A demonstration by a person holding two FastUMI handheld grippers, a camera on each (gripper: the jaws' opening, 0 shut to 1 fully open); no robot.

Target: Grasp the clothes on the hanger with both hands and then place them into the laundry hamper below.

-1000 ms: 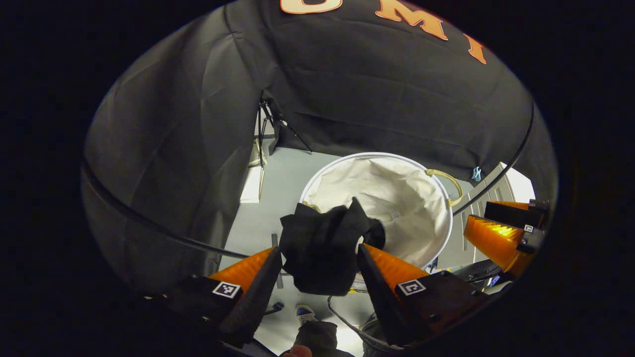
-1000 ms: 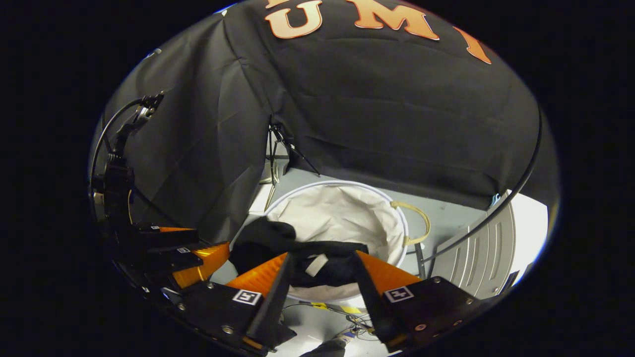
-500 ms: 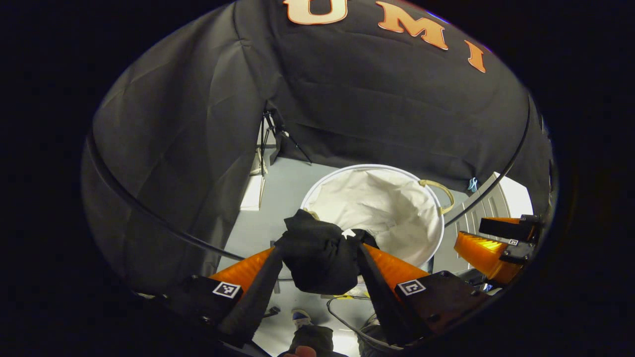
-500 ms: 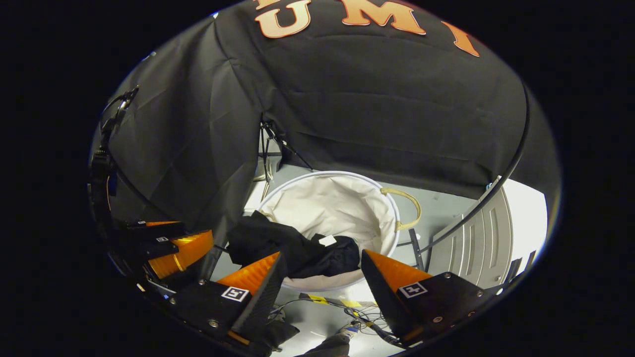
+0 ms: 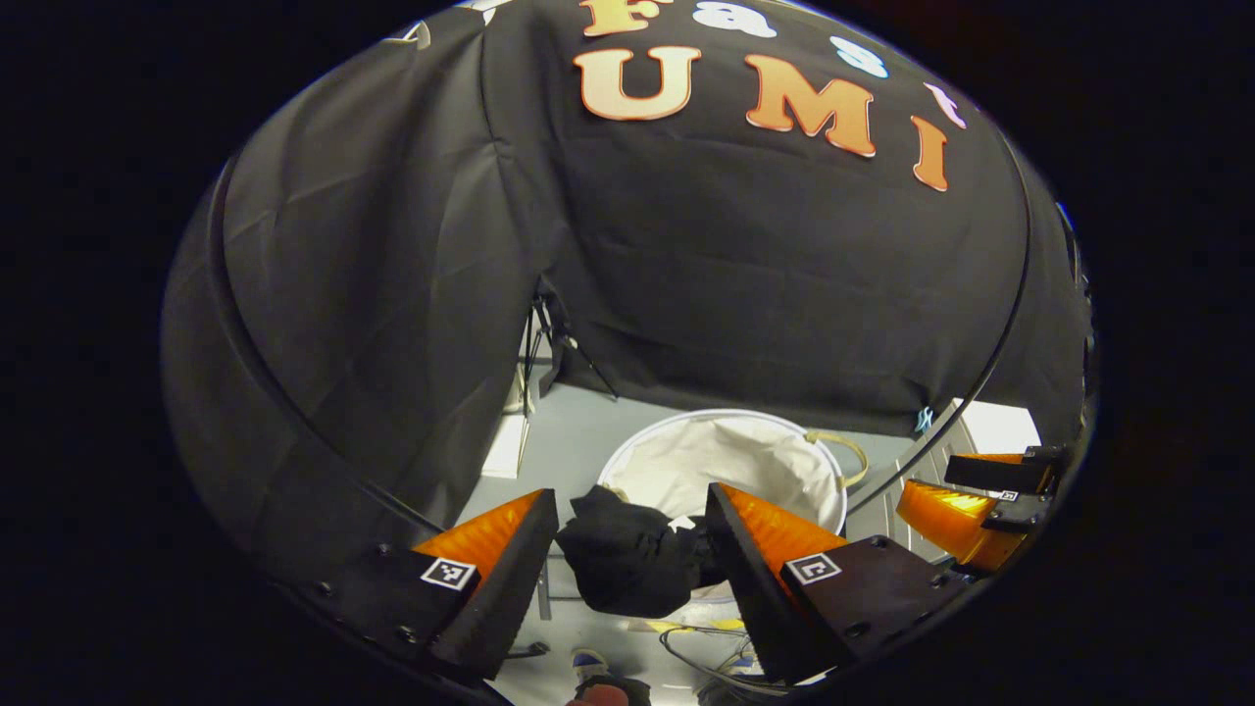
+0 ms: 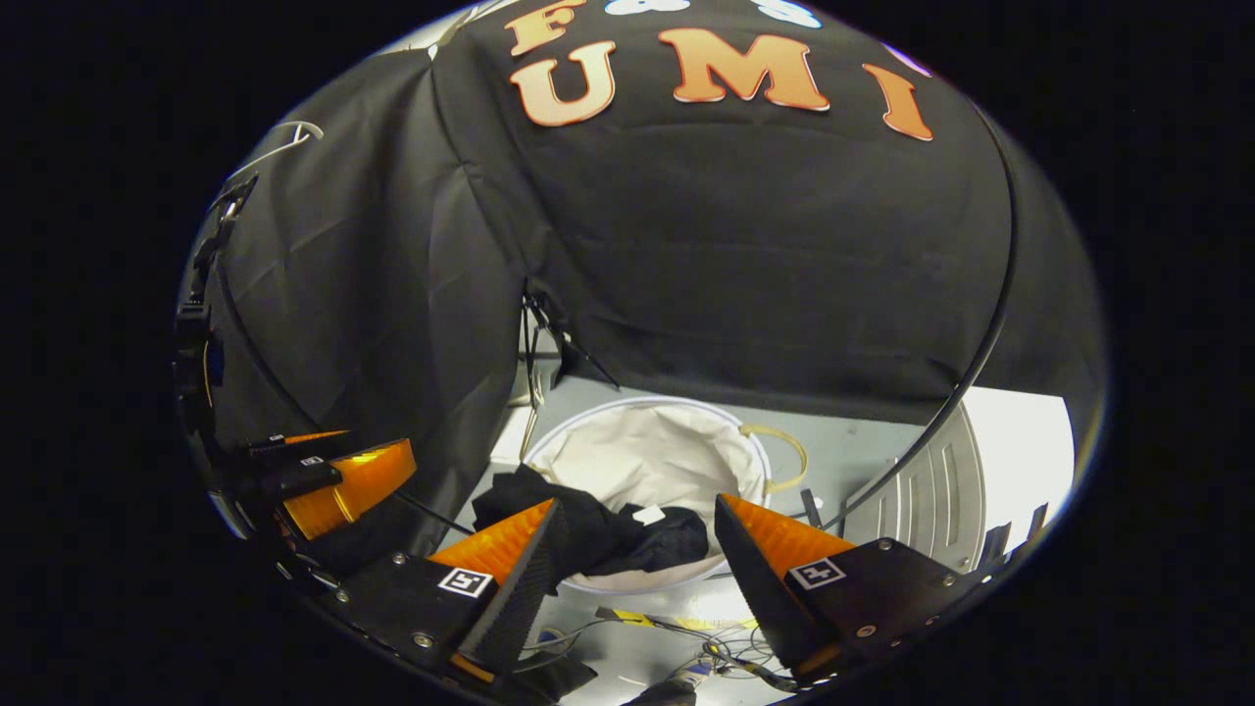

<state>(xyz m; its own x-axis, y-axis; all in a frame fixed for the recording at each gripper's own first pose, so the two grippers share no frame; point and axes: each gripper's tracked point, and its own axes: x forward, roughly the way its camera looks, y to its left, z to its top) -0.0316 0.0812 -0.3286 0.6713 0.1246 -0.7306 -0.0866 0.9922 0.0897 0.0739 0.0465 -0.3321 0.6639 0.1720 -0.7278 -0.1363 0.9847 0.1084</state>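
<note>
The black clothes [image 5: 627, 569] lie bunched over the near rim of the white laundry hamper [image 5: 775, 466], part hanging outside it; how far they reach inside is hidden by the folds, and the hamper's near wall is cut off behind them. The left claw [image 5: 627, 549] is held above that rim, its 2 fingers spread apart and off the cloth. The right claw [image 6: 637, 549] hangs above the hamper [image 6: 657, 456] too, fingers apart, clear of the clothes [image 6: 598, 534].

Both grippers [image 5: 623, 520] [image 6: 637, 525] apparently spread, empty
</note>
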